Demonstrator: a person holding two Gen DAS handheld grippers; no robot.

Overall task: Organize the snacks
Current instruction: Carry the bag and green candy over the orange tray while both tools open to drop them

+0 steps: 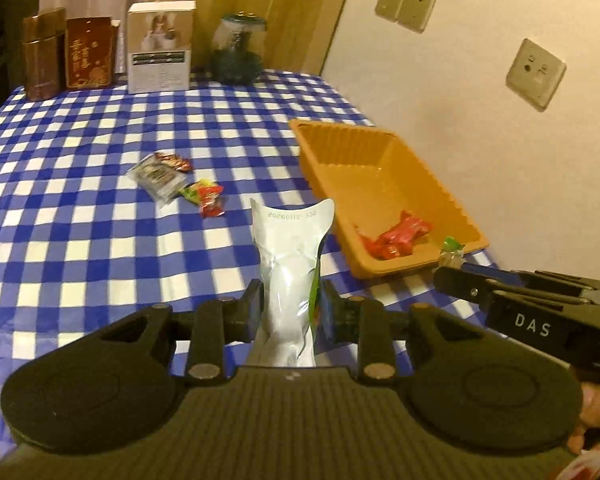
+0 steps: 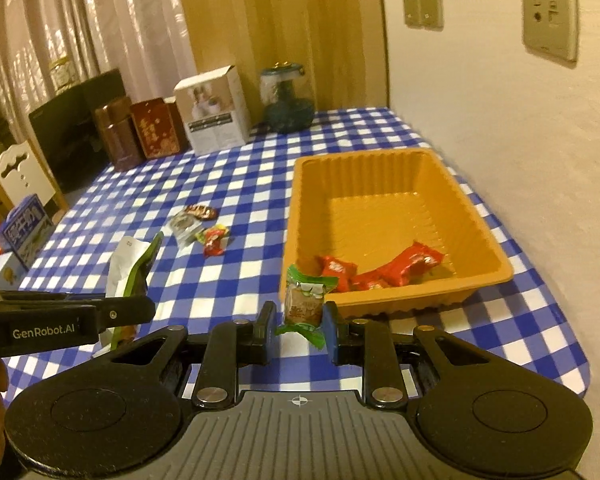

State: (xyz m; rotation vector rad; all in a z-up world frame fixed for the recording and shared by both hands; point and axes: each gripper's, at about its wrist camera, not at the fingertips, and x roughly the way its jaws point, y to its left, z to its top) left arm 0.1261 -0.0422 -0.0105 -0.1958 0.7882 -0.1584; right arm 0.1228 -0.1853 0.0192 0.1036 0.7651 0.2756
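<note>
My left gripper [image 1: 290,308] is shut on a white and green snack pouch [image 1: 290,264], held upright above the checked tablecloth; the right wrist view shows the same pouch [image 2: 130,268] at the left. My right gripper [image 2: 300,326] is shut on a small green-wrapped snack [image 2: 304,300], just in front of the orange tray's near rim [image 2: 400,306]. In the left wrist view that snack [image 1: 452,250] shows at the right gripper's tip, by the orange tray [image 1: 328,160]. Red snack packets [image 2: 380,270] lie in the tray's near end. Several small wrapped snacks [image 2: 204,228] lie loose on the cloth.
At the table's far edge stand a brown tin [image 1: 40,56], a red box [image 1: 88,54], a white carton [image 1: 160,48] and a dark glass jar [image 1: 238,50]. A wall with sockets [image 2: 550,20] runs along the right. A blue milk carton [image 2: 24,232] sits off the table's left side.
</note>
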